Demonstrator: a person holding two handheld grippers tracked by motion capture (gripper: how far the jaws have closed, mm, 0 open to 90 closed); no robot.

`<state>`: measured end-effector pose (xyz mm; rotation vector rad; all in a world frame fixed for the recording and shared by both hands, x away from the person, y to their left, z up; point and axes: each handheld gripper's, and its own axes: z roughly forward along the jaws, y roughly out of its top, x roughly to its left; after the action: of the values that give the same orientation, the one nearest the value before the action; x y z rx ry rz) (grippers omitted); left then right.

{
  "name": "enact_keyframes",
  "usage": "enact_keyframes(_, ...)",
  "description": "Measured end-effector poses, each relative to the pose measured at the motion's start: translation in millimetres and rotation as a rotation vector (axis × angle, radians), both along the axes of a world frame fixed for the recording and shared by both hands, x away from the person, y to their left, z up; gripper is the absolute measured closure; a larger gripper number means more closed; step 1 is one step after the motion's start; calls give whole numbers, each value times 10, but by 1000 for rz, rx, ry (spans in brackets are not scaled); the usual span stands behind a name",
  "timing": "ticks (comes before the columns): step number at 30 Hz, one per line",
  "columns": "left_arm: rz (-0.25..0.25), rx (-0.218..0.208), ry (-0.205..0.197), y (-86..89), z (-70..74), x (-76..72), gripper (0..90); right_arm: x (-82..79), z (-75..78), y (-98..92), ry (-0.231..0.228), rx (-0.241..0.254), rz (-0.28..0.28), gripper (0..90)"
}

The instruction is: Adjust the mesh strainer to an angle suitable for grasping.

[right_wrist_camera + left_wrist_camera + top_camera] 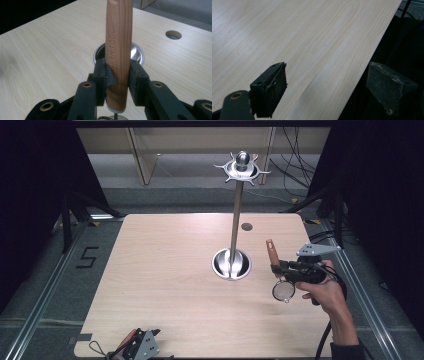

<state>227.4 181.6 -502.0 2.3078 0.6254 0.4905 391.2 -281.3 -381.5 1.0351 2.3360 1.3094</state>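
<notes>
Right gripper (pixel 117 75) clamped on the wooden handle (pixel 118 50) of a small strainer (pixel 283 291), off the table near its right edge, beside the rack (pixel 231 264). Best raised upright (mesh ring hanging low), clear of the pole, toward a top hook (pixel 242 168). Left gripper (pixel 327 87) wide apart, holding nothing, at the near edge

Only the steel stand (pixel 233 255) rises mid-table; bare table (pixel 165 270) all around it

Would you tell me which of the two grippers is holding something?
The right gripper: its jaws clamp the wooden handle of a small strainer, while the left gripper stands open over the table.
</notes>
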Motion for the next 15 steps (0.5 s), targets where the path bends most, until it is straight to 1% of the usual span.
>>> enact_keyframes(1,5,-3,-3,-6,-4,1,156,-12,8,17,-2,7,-10,712)
enact_keyframes(2,-8,-5,5,2,4,1,156,-2,11,23,-37,10,-7,712)
enact_keyframes(3,-3,-12,10,-2,-3,0,156,-15,24,37,-25,21,-11,712)
enact_keyframes(4,-3,6,7,3,-2,7,156,-13,34,36,-27,13,-2,712)
enact_keyframes(5,2,-17,6,-3,-12,7,156,-8,40,38,-38,10,7,712)
enact_keyframes(6,3,-19,3,1,-7,7,156,-18,45,48,-33,18,9,712)
enact_keyframes(7,3,-21,-1,4,-4,10,156,-11,41,55,-52,27,14,712)
enact_keyframes(8,3,-28,9,5,-4,10,156,-31,50,71,-26,43,7,712)
enact_keyframes(9,6,-28,8,8,-3,10,156,-28,50,77,-29,44,18,712)
enact_keyframes(10,8,-20,5,12,-2,12,156,-27,60,78,-33,36,19,712)
enact_keyframes(11,7,-24,6,12,-1,8,156,-27,52,97,-40,54,14,712)
enact_keyframes(12,2,6,4,19,12,8,156,-23,53,103,-47,56,18,712)
enact_keyframes(13,6,7,-5,18,16,3,156,-24,54,109,-49,55,29,712)
enact_keyframes(14,8,-4,-10,11,9,-1,156,-22,69,103,-40,39,45,712)
enact_keyframes(15,11,-4,-8,9,3,-3,156,-11,71,104,-57,39,54,712)
